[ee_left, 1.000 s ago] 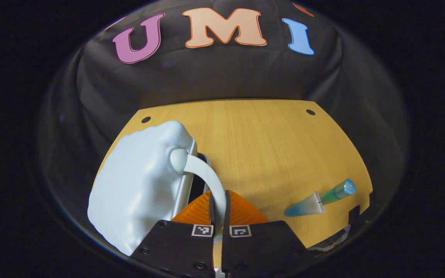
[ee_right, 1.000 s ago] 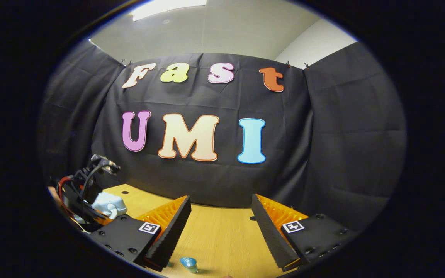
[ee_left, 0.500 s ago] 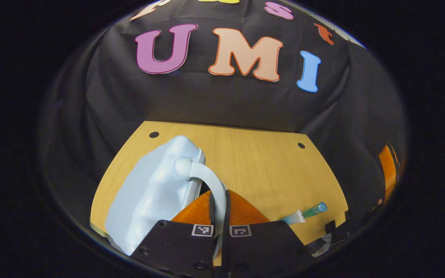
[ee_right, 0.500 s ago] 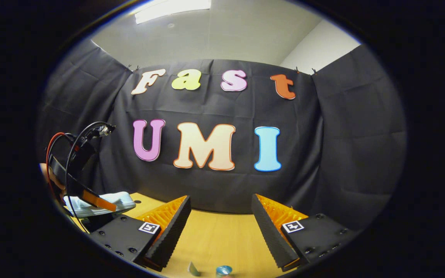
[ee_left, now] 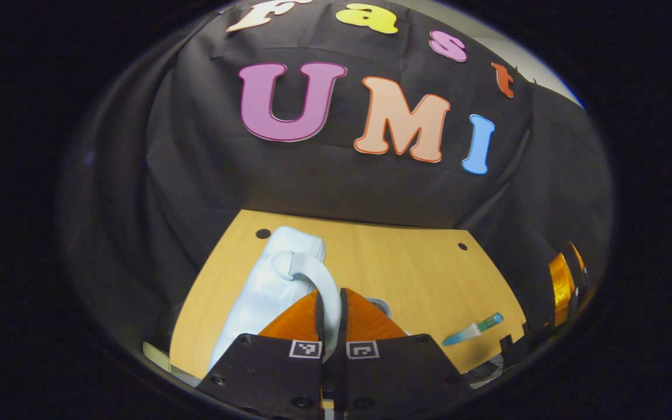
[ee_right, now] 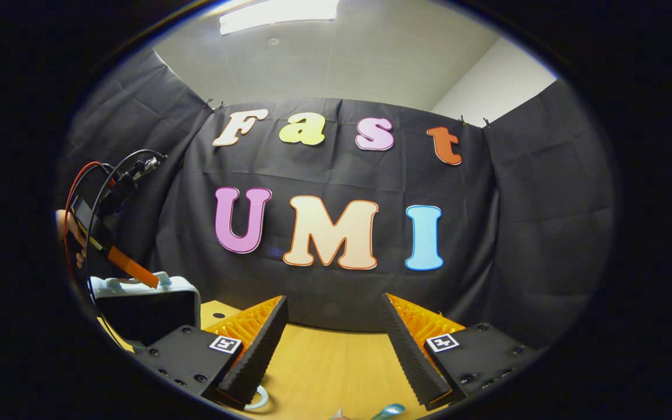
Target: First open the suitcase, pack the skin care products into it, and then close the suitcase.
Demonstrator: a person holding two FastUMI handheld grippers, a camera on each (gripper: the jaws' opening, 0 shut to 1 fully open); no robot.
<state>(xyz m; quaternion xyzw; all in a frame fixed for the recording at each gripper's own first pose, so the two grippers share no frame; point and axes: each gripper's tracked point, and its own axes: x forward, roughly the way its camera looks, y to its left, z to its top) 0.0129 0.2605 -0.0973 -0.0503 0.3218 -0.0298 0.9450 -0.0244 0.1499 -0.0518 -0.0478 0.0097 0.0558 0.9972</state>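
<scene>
A black cloth hangs behind a pale wooden table (ee_left: 406, 274), and above the cloth in the right gripper view a plain ceiling with a strip light shows. On the table's left part sits the small pale blue suitcase (ee_left: 266, 291), and its lid is being raised: the left gripper (ee_left: 330, 318) has its fingers pressed together on the suitcase's curved handle (ee_left: 318, 280), pinching the strap so that lifting the hand swings the lid up on its hinge. In the right gripper view the lid (ee_right: 155, 291) stands close to upright with its dark inner face turned toward the camera, and the left gripper appears there above it, trailing red and black cables, with a hand (ee_right: 70, 230) holding it. That grip on the handle makes sense, I judge, because the handle is the one slim part of the shell the fingers can close around. The right gripper (ee_right: 330, 344) waits low over the middle of the table with its fingers spread wide and nothing between them, probably kept ready for the packing step. The skin care tube (ee_left: 473, 329), clear with a blue-green tint and a teal cap, lies on its side toward the table's right edge, well apart from the suitcase and not yet packed. So the opening step looks nearly done, with packing and closing still ahead.
</scene>
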